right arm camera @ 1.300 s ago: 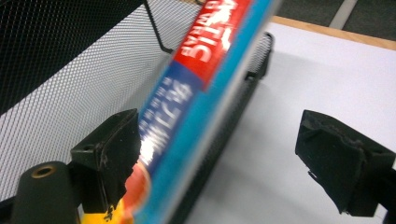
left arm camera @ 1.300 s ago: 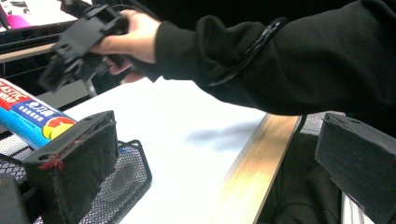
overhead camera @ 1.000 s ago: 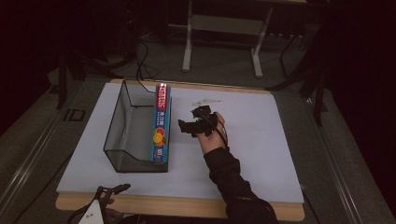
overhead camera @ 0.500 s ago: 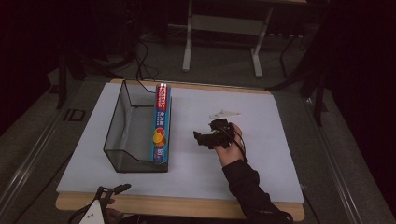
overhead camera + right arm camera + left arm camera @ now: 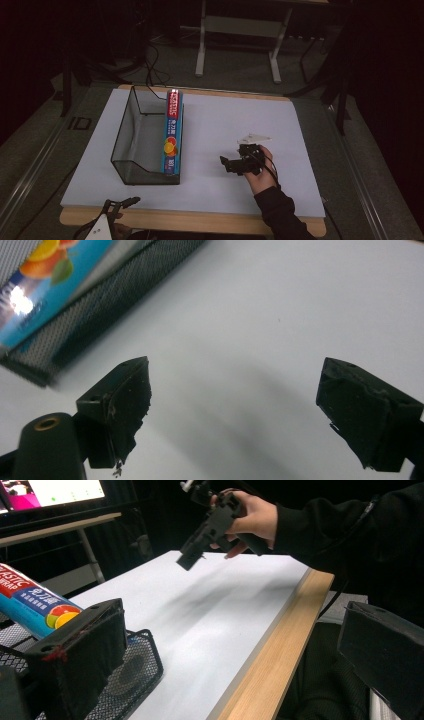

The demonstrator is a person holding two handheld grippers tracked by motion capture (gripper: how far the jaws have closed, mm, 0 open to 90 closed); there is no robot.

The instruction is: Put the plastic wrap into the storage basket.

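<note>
A black mesh basket (image 5: 142, 135) stands on the left part of the white table top (image 5: 225, 115). A long blue plastic-wrap box (image 5: 172, 132) with orange fruit printed on it stands on edge against the basket's right wall. My right gripper (image 5: 227, 163), held in a hand right of the box, points left toward it from a short way off. In the right gripper view its jaws (image 5: 242, 410) stand wide open over bare white surface, with the box (image 5: 40, 285) and basket mesh (image 5: 115, 295) at upper left. My left gripper (image 5: 122, 203) hangs open at the table's near edge; its jaws (image 5: 235, 650) hold nothing.
The table has a wooden front edge (image 5: 200, 221). A metal stand (image 5: 237, 30) and cables lie on the dark floor behind it. In the left gripper view the other hand and right gripper (image 5: 200, 540) hover over the white top, with the basket corner (image 5: 137, 662) close by.
The right hand has drawn back from the plastic-wrap box, moving right and toward the near edge and sinking slightly. Its jaws stay open. The left gripper has not moved.
</note>
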